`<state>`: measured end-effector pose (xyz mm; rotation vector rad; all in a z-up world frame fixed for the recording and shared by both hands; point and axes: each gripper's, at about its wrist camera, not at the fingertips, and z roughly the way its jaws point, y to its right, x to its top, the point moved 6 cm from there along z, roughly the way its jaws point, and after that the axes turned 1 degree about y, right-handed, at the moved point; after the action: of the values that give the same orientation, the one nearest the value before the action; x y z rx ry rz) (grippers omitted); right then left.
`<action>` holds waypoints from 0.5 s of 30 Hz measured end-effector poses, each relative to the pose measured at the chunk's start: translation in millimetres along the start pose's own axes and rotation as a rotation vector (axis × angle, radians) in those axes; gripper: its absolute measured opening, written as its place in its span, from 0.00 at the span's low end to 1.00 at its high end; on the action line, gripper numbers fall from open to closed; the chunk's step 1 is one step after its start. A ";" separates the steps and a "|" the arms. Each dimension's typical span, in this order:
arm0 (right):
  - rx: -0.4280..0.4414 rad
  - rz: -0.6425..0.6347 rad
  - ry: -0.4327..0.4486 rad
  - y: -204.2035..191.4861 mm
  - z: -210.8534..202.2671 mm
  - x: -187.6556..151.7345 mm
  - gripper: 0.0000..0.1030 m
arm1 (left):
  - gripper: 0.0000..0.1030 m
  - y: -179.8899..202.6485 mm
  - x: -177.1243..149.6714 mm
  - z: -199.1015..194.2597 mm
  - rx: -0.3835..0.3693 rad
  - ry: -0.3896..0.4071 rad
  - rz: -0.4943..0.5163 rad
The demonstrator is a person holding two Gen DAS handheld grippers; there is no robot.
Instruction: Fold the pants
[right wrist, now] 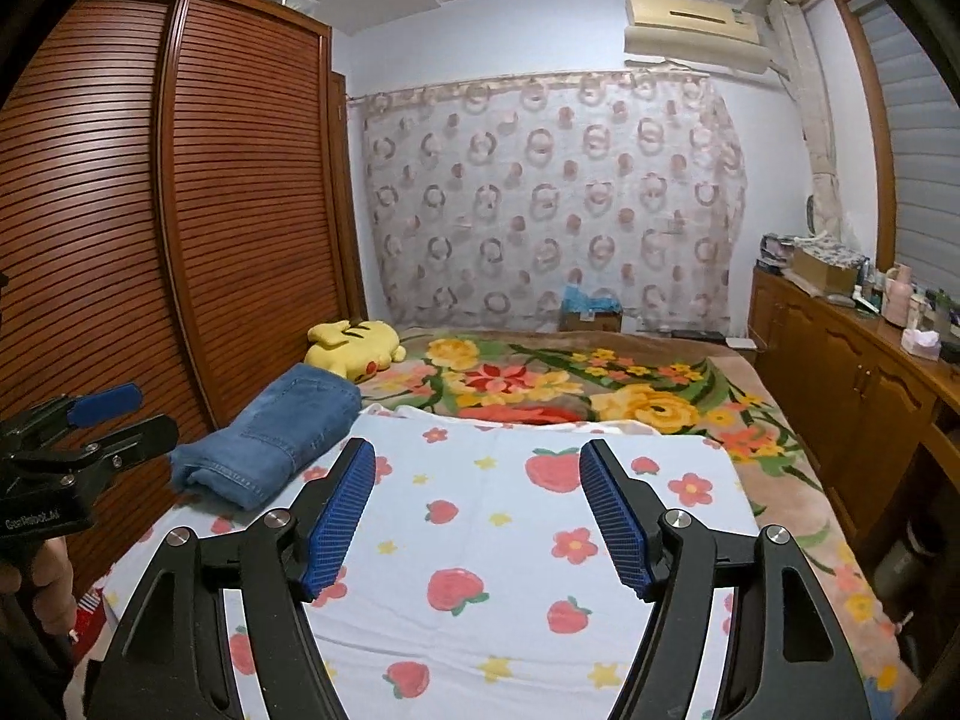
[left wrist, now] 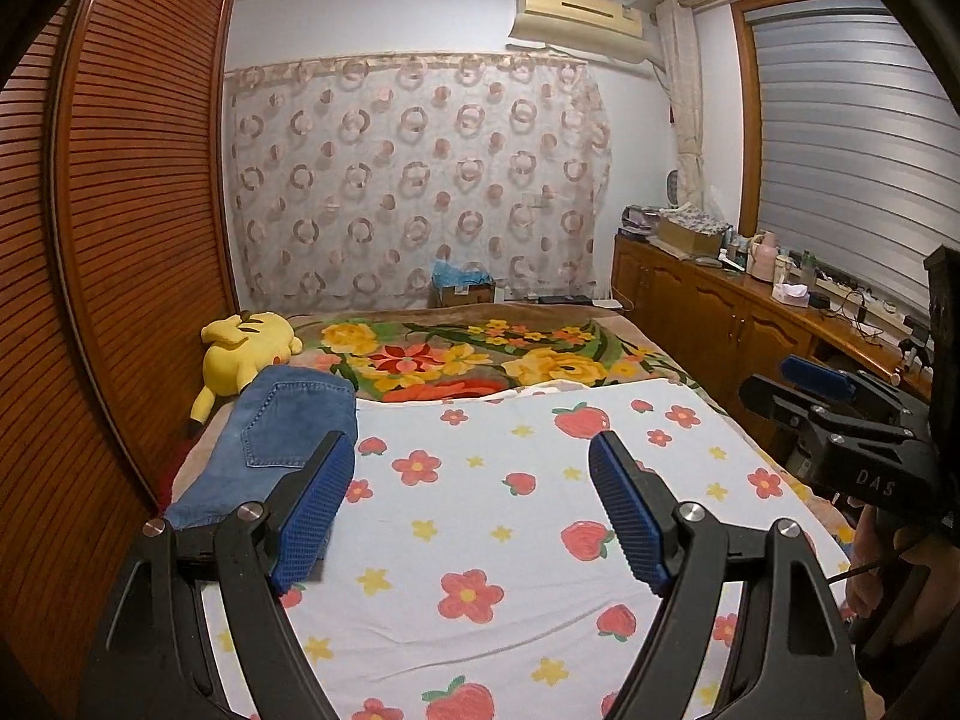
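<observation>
So the jeans (right wrist: 273, 441) are folded into a chunky blue bundle, sitting at the left edge of the bed, half on the strawberry-and-flower sheet (right wrist: 498, 540) and right next to the louvered wooden wardrobe (right wrist: 180, 210). Back pocket faces up in my left camera.

Just behind the jeans there's a yellow Pikachu plush (right wrist: 354, 345) lying on the floral blanket (right wrist: 630, 390), basically touching the far end of the bundle. Further back is a cardboard box at the foot of the circle-pattern curtain (right wrist: 552, 192), and a cluttered wooden sideboard (right wrist: 852, 372) runs down the right side, well apart from the jeans. Nothing lies between my grippers and the bundle except bare sheet.

Left gripper (left wrist: 471, 516) hovers over the sheet, angled slightly down, jaws spread wide with nothing in them; the jeans sit just off its left finger. Right gripper (right wrist: 477, 516) is beside it, also tilted a bit down over the sheet, jaws apart and empty. Each shows up at the edge of the other's view, held in a hand.
</observation>
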<state>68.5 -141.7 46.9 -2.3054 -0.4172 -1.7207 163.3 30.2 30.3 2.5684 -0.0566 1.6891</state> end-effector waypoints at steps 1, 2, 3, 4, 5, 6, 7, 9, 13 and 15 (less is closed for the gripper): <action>-0.001 0.003 0.001 -0.6 -0.1 1.1 0.71 | 0.79 0.1 0.2 1.2 0.001 0.000 -0.001; -0.008 0.005 0.002 0.8 -0.6 -0.4 0.71 | 0.79 0.3 0.0 1.2 0.001 0.001 -0.001; -0.016 0.006 0.004 1.1 -0.6 -0.6 0.71 | 0.79 1.0 -0.2 0.0 0.001 0.001 -0.002; -0.021 0.005 0.004 1.0 -0.7 0.1 0.71 | 0.79 1.9 -0.6 -1.2 0.000 0.001 -0.003; -0.026 0.004 0.004 1.9 -0.4 -1.4 0.71 | 0.79 3.1 -0.4 -1.5 -0.001 0.001 -0.002; -0.029 0.005 0.005 2.0 -0.5 -1.2 0.71 | 0.79 3.4 -0.5 -1.7 0.000 0.001 -0.001; -0.030 0.005 0.006 2.0 -0.6 -1.0 0.71 | 0.79 3.5 -0.6 -1.7 0.000 0.001 -0.001; -0.033 0.006 0.008 3.0 -0.6 -1.6 0.71 | 0.79 3.8 -0.8 -2.0 0.000 0.000 -0.001; -0.037 0.007 0.009 2.1 -0.7 -1.7 0.71 | 0.79 5.4 -1.5 -3.6 0.002 -0.003 0.000; -0.041 0.004 0.013 1.1 -1.5 -1.6 0.71 | 0.79 6.4 -1.5 -3.8 0.002 -0.002 -0.002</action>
<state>67.1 -143.4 45.8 -2.3208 -0.3784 -1.7573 158.8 24.1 30.6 2.5705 -0.0533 1.6869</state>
